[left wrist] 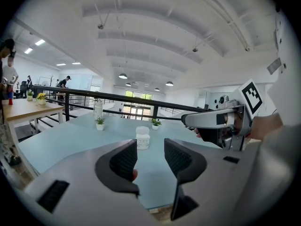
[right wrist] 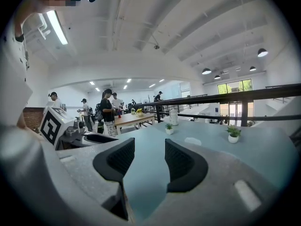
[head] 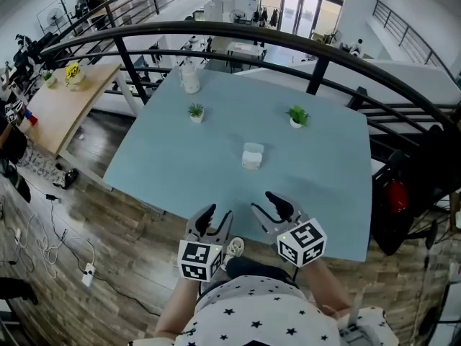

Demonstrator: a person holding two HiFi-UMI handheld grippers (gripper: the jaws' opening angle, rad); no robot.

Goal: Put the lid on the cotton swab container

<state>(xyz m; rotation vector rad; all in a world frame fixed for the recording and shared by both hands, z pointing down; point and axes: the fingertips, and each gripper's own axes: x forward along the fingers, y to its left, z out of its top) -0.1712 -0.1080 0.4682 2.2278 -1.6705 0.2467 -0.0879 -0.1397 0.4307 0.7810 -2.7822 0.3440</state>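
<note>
There were two grippers. The left gripper had its jaws spread apart with nothing between them. The right gripper was spread and empty too. Each gripper had one marker cube, so there were two, one on the left and one on the right. The cubes had black and white squares but no words.

There was one white cotton swab container. It stood on the blue table, ahead of both grippers and well apart from them. Farther ahead stood two small potted plants, one past the left gripper and one past the right. One pale bottle stood beyond them.

The container had a label, but its writing was too small to read. Only the left gripper view showed that label, straight ahead past its jaws. The right gripper view showed only a pale blot there, ahead and a little right of its jaws. Only the head view showed the person's shirt with stars.
</note>
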